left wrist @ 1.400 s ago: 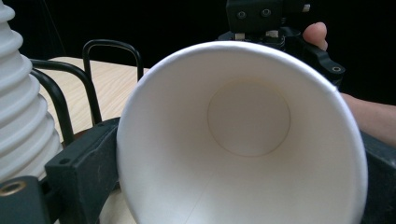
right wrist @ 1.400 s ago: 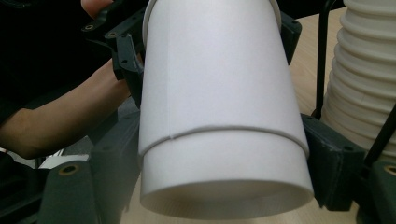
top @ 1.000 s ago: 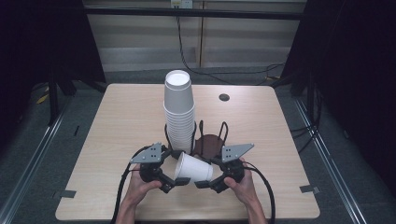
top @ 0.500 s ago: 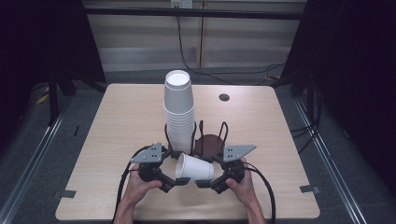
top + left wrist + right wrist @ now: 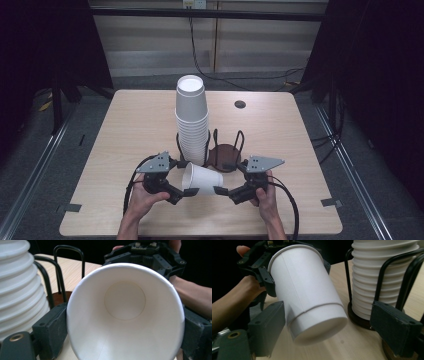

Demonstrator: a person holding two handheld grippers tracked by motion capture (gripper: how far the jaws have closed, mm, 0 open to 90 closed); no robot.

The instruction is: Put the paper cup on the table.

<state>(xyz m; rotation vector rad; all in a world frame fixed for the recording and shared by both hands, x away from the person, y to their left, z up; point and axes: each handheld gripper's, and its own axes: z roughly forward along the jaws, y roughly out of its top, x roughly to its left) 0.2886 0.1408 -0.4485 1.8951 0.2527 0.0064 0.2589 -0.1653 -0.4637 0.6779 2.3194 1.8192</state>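
Observation:
A white paper cup (image 5: 200,179) lies on its side in the air between my two grippers, near the table's front edge. My left gripper (image 5: 182,180) has just been closing its jaws, and they now press on both sides of the cup (image 5: 125,315) at its open mouth. My right gripper (image 5: 332,327) stands open around the cup's base (image 5: 309,297): its left jaw touches the wall and its right jaw is well clear. In the high view the right gripper (image 5: 227,182) faces the left one.
A tall stack of white cups (image 5: 192,120) stands in a black wire holder just behind the grippers. Beside it is a second holder (image 5: 224,152) with a brown base. A small dark disc (image 5: 240,104) lies at the far right of the table (image 5: 125,125).

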